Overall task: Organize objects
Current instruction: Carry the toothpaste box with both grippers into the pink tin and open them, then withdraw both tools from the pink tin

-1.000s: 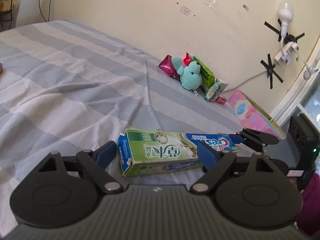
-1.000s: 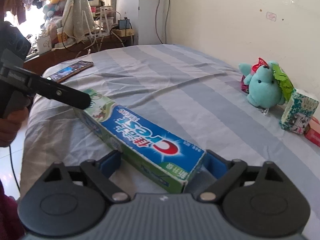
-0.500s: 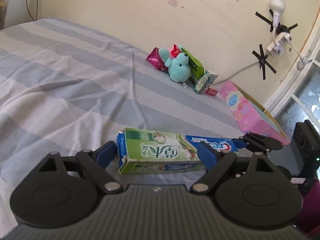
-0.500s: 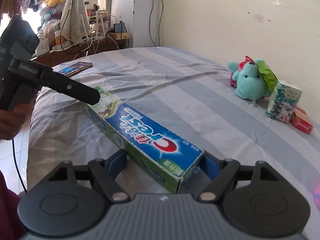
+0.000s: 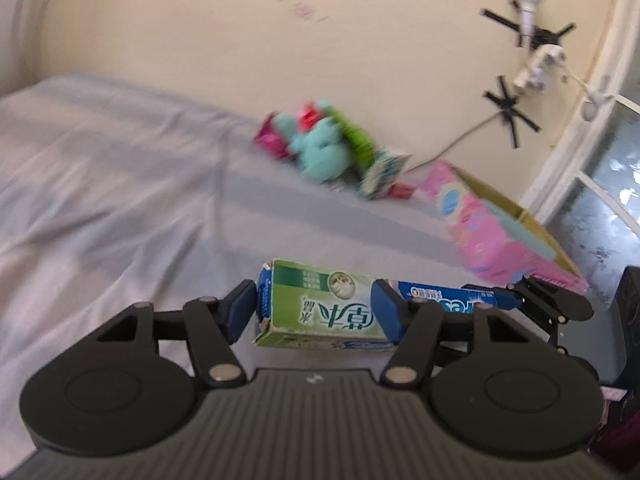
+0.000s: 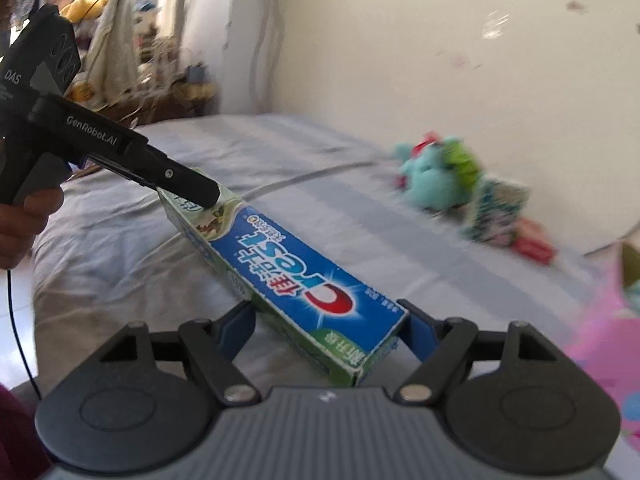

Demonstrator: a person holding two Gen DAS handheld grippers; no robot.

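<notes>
Lifted off the bed, Crest box between both claws.

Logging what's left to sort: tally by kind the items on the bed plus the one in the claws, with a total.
long green and blue cardboard toothpaste box: 1
teal plush toy: 1
shiny foil packets, magenta and green: 2
white teal-patterned pack: 1
small red box: 1
pink patterned box: 1
Total: 7
</notes>
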